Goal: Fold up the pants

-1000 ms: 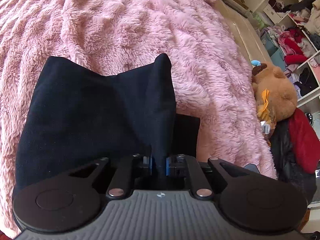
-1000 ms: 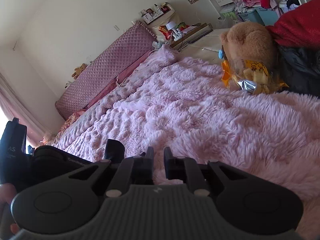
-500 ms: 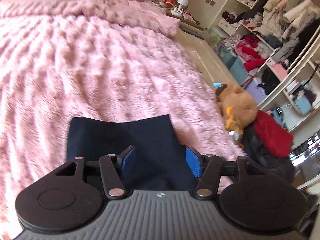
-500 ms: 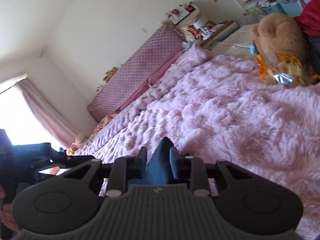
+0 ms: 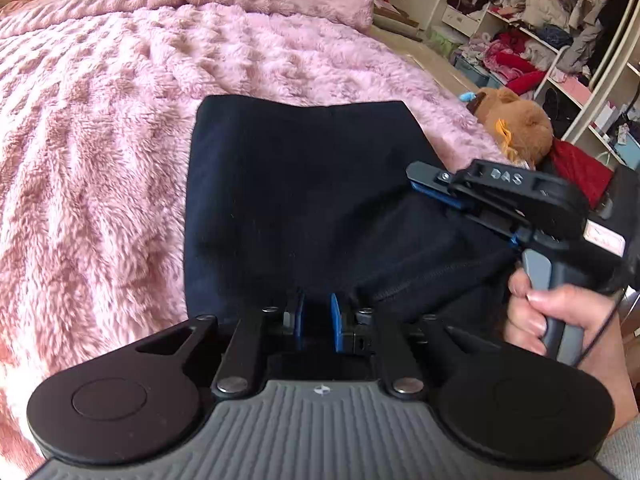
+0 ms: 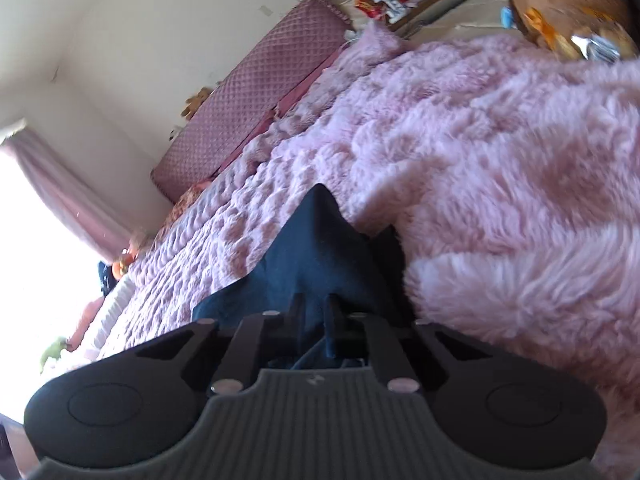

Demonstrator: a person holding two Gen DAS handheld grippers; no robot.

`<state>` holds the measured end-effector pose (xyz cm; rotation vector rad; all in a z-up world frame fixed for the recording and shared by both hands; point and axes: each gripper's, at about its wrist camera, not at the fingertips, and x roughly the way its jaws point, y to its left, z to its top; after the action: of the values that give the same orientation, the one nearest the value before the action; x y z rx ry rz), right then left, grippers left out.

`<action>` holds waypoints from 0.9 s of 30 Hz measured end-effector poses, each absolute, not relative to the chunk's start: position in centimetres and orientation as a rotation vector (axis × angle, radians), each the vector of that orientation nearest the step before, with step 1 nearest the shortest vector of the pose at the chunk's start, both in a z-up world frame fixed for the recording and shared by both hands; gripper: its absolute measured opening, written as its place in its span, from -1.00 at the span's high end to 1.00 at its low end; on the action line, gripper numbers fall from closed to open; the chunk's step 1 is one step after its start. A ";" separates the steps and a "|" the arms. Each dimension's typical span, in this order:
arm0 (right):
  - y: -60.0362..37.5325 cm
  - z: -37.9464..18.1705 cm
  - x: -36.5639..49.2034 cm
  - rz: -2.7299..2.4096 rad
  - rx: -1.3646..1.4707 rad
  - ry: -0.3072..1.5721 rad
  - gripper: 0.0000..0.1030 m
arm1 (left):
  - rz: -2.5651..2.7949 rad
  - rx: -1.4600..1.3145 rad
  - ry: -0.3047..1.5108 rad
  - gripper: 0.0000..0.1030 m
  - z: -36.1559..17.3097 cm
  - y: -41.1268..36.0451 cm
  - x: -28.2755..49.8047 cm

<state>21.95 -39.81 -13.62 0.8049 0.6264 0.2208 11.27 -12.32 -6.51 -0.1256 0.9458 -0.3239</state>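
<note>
Dark navy pants (image 5: 304, 184) lie folded on the pink fluffy blanket (image 5: 100, 128). My left gripper (image 5: 318, 320) sits at the near edge of the pants, its blue pads a narrow gap apart with cloth between them. My right gripper (image 5: 436, 190) comes in from the right, shut on the pants' right edge and lifting it. In the right wrist view the pants (image 6: 316, 256) rise in a peak between the shut fingers of my right gripper (image 6: 316, 312).
A brown teddy bear (image 5: 516, 128) and red clothing (image 5: 580, 164) lie beside the bed on the right. Shelves with clothes (image 5: 540, 28) stand at the back right. A quilted pink headboard (image 6: 256, 92) and bedside clutter are at the far end.
My left gripper opened and let go, then closed again at the near edge of the pants. My right gripper took hold of the pants' right edge and lifted it.
</note>
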 end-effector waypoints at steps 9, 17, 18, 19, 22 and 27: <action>-38.3 -11.1 20.7 -0.024 0.592 0.577 1.00 | -0.418 -0.134 1.002 0.68 -6.2 -13.2 8.3; -38.5 -7.9 18.9 0.015 0.445 0.529 0.42 | -0.534 -0.314 0.967 -0.15 -3.0 -7.8 10.1; -38.8 -7.6 18.6 0.035 0.464 0.519 0.41 | -0.549 -0.369 0.933 -0.17 -2.8 -6.6 10.5; -39.0 -7.3 18.6 0.054 0.481 0.515 0.41 | -0.543 -0.421 0.889 -0.28 -2.7 -5.4 10.8; -39.2 -7.0 18.7 0.139 0.558 0.529 0.36 | -0.396 -0.537 0.834 -0.37 -4.0 -1.5 12.2; -36.8 -7.5 18.7 0.330 0.742 0.619 0.33 | -0.302 -0.691 0.956 -0.35 -8.7 2.9 15.1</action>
<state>18.69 -36.85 -7.54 0.7416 0.6186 0.3298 15.12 2.95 -8.74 -0.6915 0.9562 -0.3020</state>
